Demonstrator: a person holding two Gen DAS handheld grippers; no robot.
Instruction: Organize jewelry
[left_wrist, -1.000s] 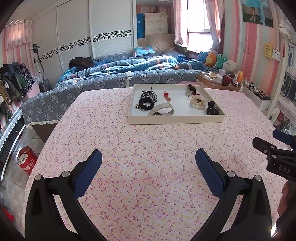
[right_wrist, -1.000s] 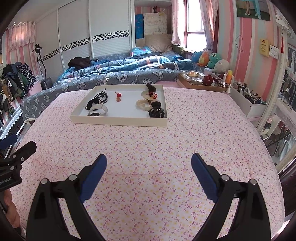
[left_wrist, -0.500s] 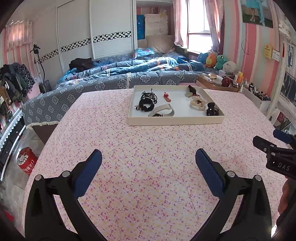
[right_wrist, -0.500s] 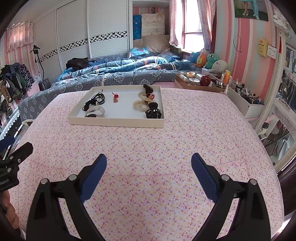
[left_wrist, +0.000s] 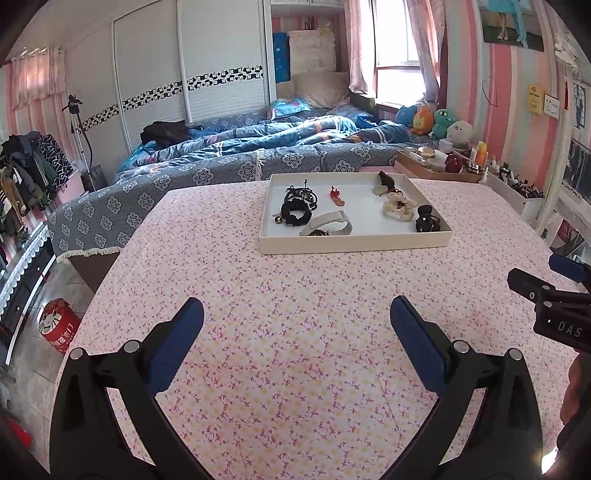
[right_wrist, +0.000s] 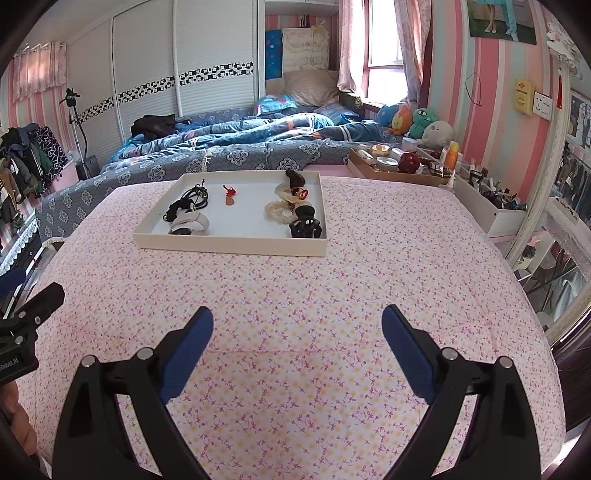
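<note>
- Left gripper (left_wrist: 295, 325): jaws spread wide, holding nothing, above the near part of the surface (left_wrist: 295, 295).
- Right gripper (right_wrist: 297, 332): the same.
- Jewelry lies in the white tray (left_wrist: 354, 242) toward the surface's far edge.

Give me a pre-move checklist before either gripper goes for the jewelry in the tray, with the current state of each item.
1. Left gripper open and empty: ok.
2. Right gripper open and empty: ok.
3. White tray flat on the pink floral tablecloth, near wall facing the grippers: ok.
4. Path from both grippers to the tray free of objects: ok, only bare cloth lies between.
5. Pieces separated for single picks: not ok; the black scrunchie touches the black cords, and the black claw clip sits against the cream scrunchie.
6. Small red charm lying alone: ok.
</note>
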